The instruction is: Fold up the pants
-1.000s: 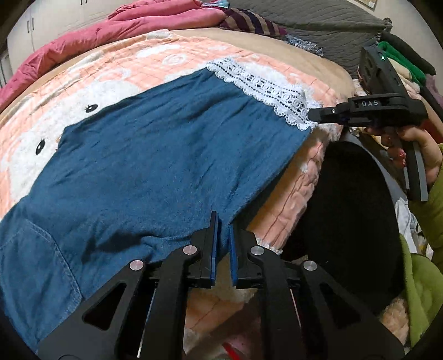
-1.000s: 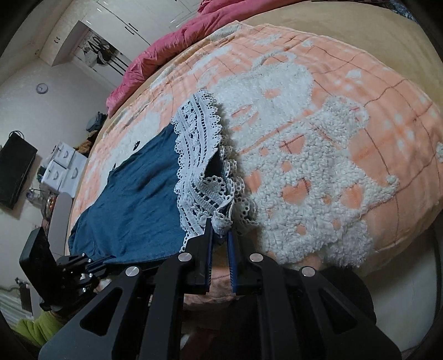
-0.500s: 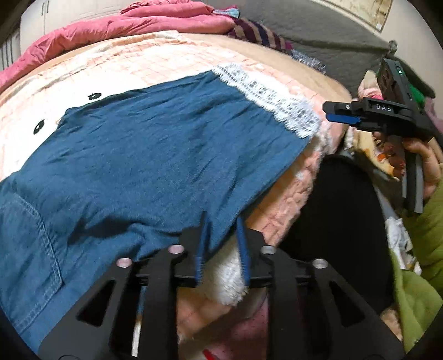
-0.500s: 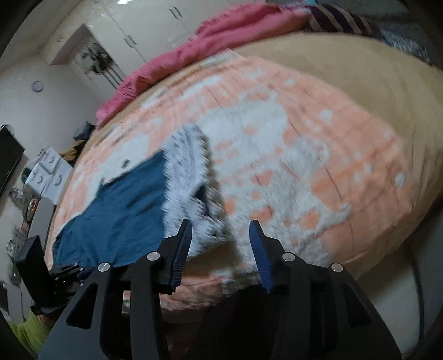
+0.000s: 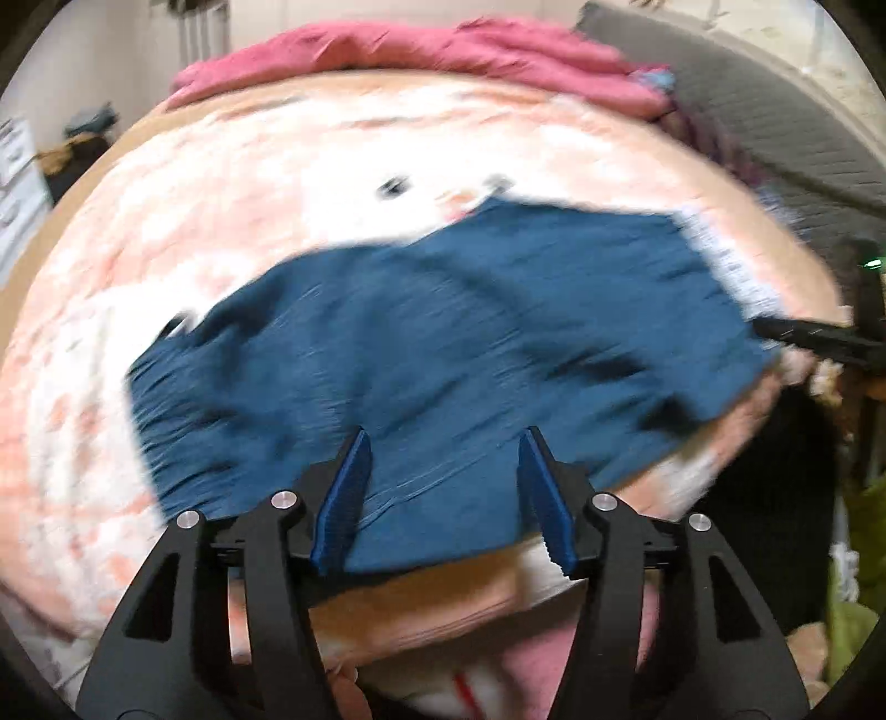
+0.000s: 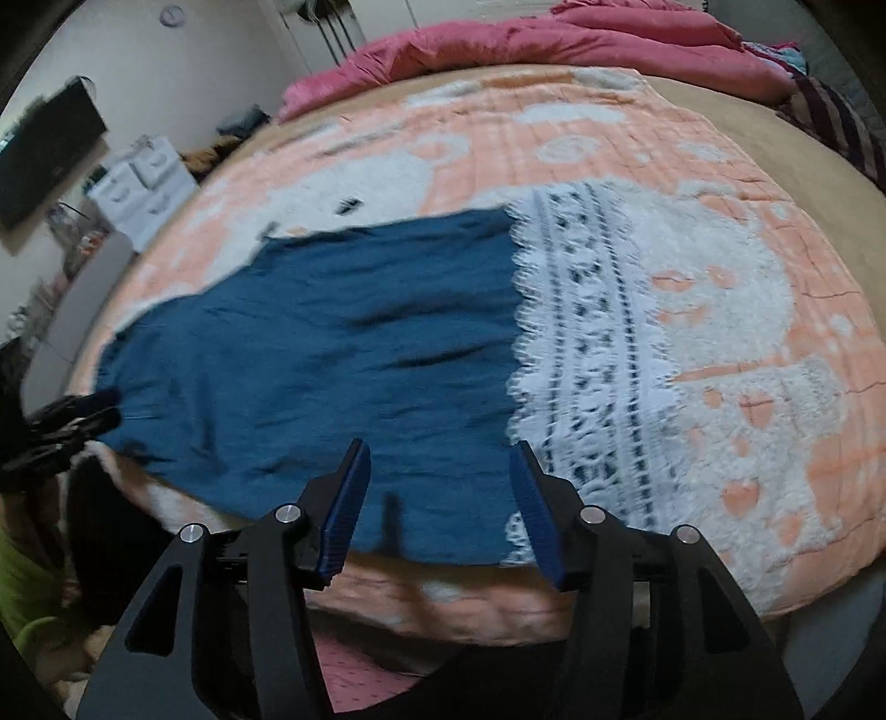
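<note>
My left gripper (image 5: 443, 487): jaws spread wide, nothing between them; the two blue pads (image 5: 340, 501) frame the near edge of the cloth without touching it, as far as I can tell through the blur.
My right gripper (image 6: 440, 498): also wide open and holding nothing; its fingers sit above the near hem, one over blue cloth, the other at the start of the lace.
Grippers counted: two, one in each of my hands; from the right wrist view my left one shows as a dark blur at the far left (image 6: 61, 423), just beside the waist end.
Pants (image 6: 332, 343): one pair, blue, lying flat across the blanket directly ahead of both grippers, running left to right, lightly wrinkled.
Lace cuff (image 6: 587, 343): one white band at the right end of the pants, spread flat.
Blanket (image 6: 775, 310): one, peach and white, fuzzy, under the pants, reaching the bed's near edge.
Pink quilt (image 6: 554, 39): one, bunched along the far side, well apart from the pants.
</note>
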`<state>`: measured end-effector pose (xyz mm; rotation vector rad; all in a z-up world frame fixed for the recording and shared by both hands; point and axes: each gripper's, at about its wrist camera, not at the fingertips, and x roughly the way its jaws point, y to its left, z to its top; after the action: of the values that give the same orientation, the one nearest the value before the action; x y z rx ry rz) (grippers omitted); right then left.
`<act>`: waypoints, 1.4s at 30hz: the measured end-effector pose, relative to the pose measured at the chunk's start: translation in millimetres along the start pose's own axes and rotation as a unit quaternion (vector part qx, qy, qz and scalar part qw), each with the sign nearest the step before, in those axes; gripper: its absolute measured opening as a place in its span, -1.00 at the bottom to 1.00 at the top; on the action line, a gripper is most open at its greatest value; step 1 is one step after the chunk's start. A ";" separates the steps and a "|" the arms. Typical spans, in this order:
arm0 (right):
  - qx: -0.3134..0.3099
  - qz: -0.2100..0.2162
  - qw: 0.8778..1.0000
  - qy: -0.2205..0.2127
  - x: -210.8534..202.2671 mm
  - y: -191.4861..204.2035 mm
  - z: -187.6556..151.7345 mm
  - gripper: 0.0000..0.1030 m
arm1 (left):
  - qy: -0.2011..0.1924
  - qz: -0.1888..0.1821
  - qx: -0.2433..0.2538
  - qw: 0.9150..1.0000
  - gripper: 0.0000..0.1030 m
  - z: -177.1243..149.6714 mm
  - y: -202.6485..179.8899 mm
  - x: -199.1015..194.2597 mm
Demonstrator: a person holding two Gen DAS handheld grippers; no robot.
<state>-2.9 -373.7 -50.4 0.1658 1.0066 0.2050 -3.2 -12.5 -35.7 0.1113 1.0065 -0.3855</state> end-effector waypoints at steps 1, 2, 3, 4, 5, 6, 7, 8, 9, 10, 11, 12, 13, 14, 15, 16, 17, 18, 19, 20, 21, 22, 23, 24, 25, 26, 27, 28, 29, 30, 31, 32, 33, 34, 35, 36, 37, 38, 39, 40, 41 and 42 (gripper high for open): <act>0.000 -0.005 1.000 0.000 2.8 -3.9 1.5 -0.01 | 0.006 0.000 -0.004 1.000 -0.07 -2.4 5.1 1.5; 0.000 -0.024 1.000 -0.001 3.3 -9.2 1.6 -0.01 | 0.010 -0.006 -0.009 1.000 -0.07 -4.8 10.7 1.9; -0.001 -0.034 0.999 -0.002 3.7 -14.8 1.4 -0.02 | 0.011 -0.011 -0.010 1.000 -0.09 -5.8 14.1 1.8; 0.006 -0.021 1.000 -0.001 4.6 -20.6 0.8 -0.03 | 0.011 -0.014 -0.013 1.000 -0.18 -6.3 18.1 1.3; 0.011 -0.015 1.000 0.000 5.1 -23.9 0.3 -0.03 | 0.010 -0.021 -0.018 1.000 -0.33 -6.9 24.4 0.4; 0.009 -0.015 1.000 0.001 6.0 -23.7 0.2 -0.03 | 0.010 -0.028 -0.021 0.999 -0.41 -8.2 29.6 -1.2; -0.003 -0.022 1.000 0.004 6.9 -20.7 0.0 -0.02 | 0.011 -0.034 -0.026 0.999 -0.57 -8.7 35.7 -0.7; -0.011 -0.027 1.000 0.006 7.7 -19.4 -0.6 -0.01 | 0.013 -0.042 -0.034 0.998 -0.69 -9.1 42.7 -1.0; -0.014 -0.030 0.999 0.008 8.5 -19.2 -1.3 0.00 | 0.013 -0.050 -0.037 0.998 -0.70 -9.6 47.6 -2.0; -0.013 -0.031 0.999 0.009 10.0 -19.0 -0.8 0.00 | 0.014 -0.057 -0.038 0.998 -0.70 -9.6 49.8 -2.4; -0.013 -0.031 0.999 0.009 10.5 -17.2 -0.9 0.01 | 0.014 -0.060 -0.037 0.997 -0.70 -11.0 50.1 -4.2; -0.010 -0.030 0.999 0.009 9.4 -16.5 0.1 0.03 | 0.009 -0.057 -0.029 0.998 -0.70 -11.5 46.8 -9.1; -0.006 -0.026 1.000 0.004 5.4 -14.9 1.7 0.04 | -0.002 -0.056 -0.016 0.998 -0.52 -10.4 40.8 -15.9; -0.006 -0.020 1.000 -0.003 1.4 -12.4 2.7 0.06 | -0.012 -0.061 -0.007 0.998 -0.11 -9.8 33.9 -22.8; -0.007 -0.009 1.000 -0.013 -5.0 -9.4 3.5 0.08 | -0.020 -0.065 -0.001 0.998 0.07 -9.8 29.4 -28.2; -0.009 0.009 1.000 -0.026 -11.7 -2.6 5.2 0.09 | -0.026 -0.065 0.007 0.998 0.17 -10.4 23.1 -34.2; -0.012 0.018 0.999 -0.031 -14.8 2.0 6.4 0.14 | -0.031 -0.061 0.019 0.997 0.18 -10.9 17.7 -39.6; -0.019 0.030 0.999 -0.035 -16.9 10.7 8.1 0.20 | -0.032 -0.045 0.027 0.998 0.21 -11.6 13.0 -44.6; -0.027 0.036 0.998 -0.036 -16.9 17.3 9.4 0.22 | -0.032 -0.023 0.031 0.999 0.30 -13.1 11.2 -48.3; -0.042 0.042 0.998 -0.034 -15.9 28.1 11.6 0.24 | -0.033 -0.006 0.033 0.999 0.37 -14.2 12.1 -51.2; -0.053 0.045 0.997 -0.033 -14.5 36.1 12.8 0.24 | -0.034 0.020 0.030 0.999 0.39 -17.1 16.8 -54.8; -0.063 0.056 0.996 -0.030 -11.0 46.3 14.7 0.25 | -0.032 0.037 0.020 0.999 0.40 -19.1 22.4 -56.5; -0.070 0.063 0.995 -0.026 -7.6 53.0 15.7 0.25 | -0.029 0.048 -0.004 0.998 0.40 -20.8 32.3 -56.2; -0.078 0.069 0.994 -0.023 -2.6 60.3 18.0 0.25 | -0.026 0.051 -0.023 0.998 0.40 -21.6 43.8 -54.5; -0.090 0.075 0.993 -0.017 4.5 70.8 19.8 0.25 | -0.022 0.057 -0.039 0.997 0.40 -21.9 49.5 -51.1; -0.095 0.078 0.992 -0.013 8.9 76.2 21.7 0.25 | -0.018 0.062 -0.053 0.997 0.40 -22.1 54.9 -47.2; -0.103 0.084 0.991 -0.007 15.0 84.1 23.3 0.25 | -0.015 0.061 -0.070 0.996 0.39 -21.9 61.9 -42.5; -0.108 0.087 0.990 -0.003 17.4 88.5 23.4 0.25 | -0.015 0.050 -0.084 0.995 0.30 -22.1 68.4 -40.5; -0.116 0.089 0.989 0.002 21.3 96.6 23.3 0.25 | -0.014 0.027 -0.107 0.994 0.09 -20.8 73.1 -35.4; -0.128 0.096 0.987 0.008 23.8 105.6 22.2 0.25 | -0.013 0.018 -0.117 0.993 0.02 -19.8 76.1 -31.6; -0.134 0.100 0.986 0.010 24.5 109.6 20.5 0.25 | -0.010 0.018 -0.124 0.992 -0.13 -18.8 77.9 -25.5; -0.143 0.104 0.984 0.014 26.5 115.3 18.9 0.25 | -0.003 0.027 -0.129 0.991 -0.25 -18.0 79.4 -19.3; -0.149 0.105 0.983 0.018 27.7 119.0 16.7 0.25 | 0.000 0.027 -0.130 0.991 -0.28 -17.3 79.2 -17.1; -0.152 0.105 0.983 0.023 30.9 121.5 15.8 0.25 | -0.002 0.030 -0.125 0.992 -0.34 -15.9 76.5 -16.6; -0.153 0.102 0.983 0.027 32.6 121.9 13.6 0.25 | -0.004 0.032 -0.119 0.992 -0.36 -14.0 76.2 -18.3; -0.153 0.099 0.983 0.031 34.5 122.5 12.4 0.25 | -0.007 0.031 -0.112 0.993 -0.36 -11.7 78.4 -22.3; -0.153 0.098 0.983 0.035 36.0 122.2 11.4 0.25 | -0.010 0.035 -0.105 0.994 -0.38 -8.9 79.4 -25.2; -0.153 0.097 0.982 0.042 38.1 122.0 10.3 0.25 | -0.012 0.044 -0.097 0.994 -0.38 -6.8 80.7 -28.2; -0.155 0.094 0.982 0.047 38.9 121.6 8.6 0.25 | -0.011 0.047 -0.083 0.995 -0.38 -5.2 81.7 -32.5; -0.159 0.088 0.982 0.053 41.0 121.6 6.3 0.25 | -0.009 0.047 -0.075 0.996 -0.38 -4.9 82.4 -34.8; -0.161 0.083 0.982 0.058 43.0 121.8 3.8 0.25 | -0.004 0.047 -0.068 0.997 -0.37 -6.1 81.3 -34.4; -0.162 0.078 0.982 0.065 46.1 120.9 0.9 0.26 | 0.009 0.055 -0.058 0.997 -0.36 -10.8 78.9 -29.4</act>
<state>10.4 -245.2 -59.6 -0.0684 1.0757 0.5241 3.0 71.3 -23.5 0.0646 1.0334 -0.2252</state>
